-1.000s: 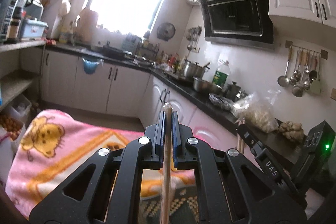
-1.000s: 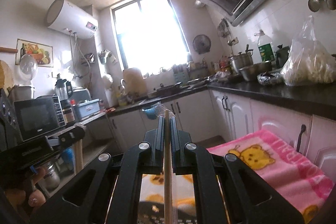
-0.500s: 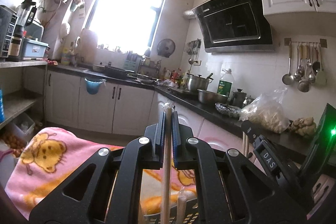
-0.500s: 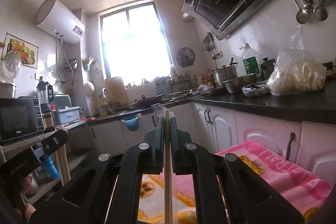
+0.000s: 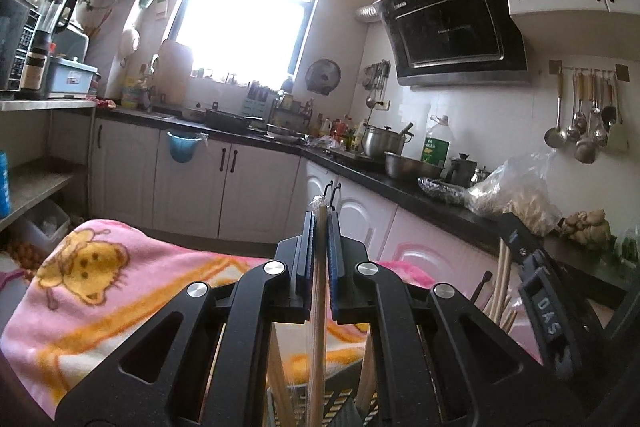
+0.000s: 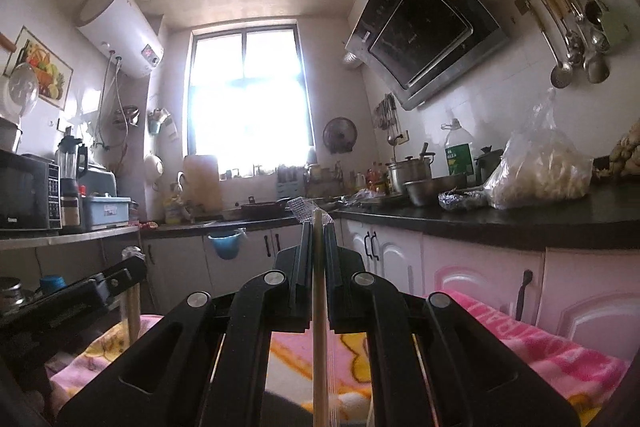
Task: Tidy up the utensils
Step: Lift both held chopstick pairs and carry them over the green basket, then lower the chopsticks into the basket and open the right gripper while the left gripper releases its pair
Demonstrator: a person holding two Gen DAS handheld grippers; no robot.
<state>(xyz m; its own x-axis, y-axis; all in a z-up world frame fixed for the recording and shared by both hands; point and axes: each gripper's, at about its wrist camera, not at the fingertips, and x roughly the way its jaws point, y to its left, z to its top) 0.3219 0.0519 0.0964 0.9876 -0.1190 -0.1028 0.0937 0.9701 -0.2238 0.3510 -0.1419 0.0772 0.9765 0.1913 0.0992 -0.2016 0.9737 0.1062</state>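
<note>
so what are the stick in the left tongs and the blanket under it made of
Stick: looks like pale bare wood or bamboo, matte, with faint lengthwise grain; probably a chopstick. Blanket: soft fleece-like fabric, fuzzy and draped, pink with a printed yellow bear.

Two grippers, two held chopsticks
Left gripper [image 5: 319,227] pinches one wooden chopstick [image 5: 318,327]; right gripper [image 6: 318,239] pinches another chopstick [image 6: 319,327]; one pink blanket [image 5: 100,291].
</note>
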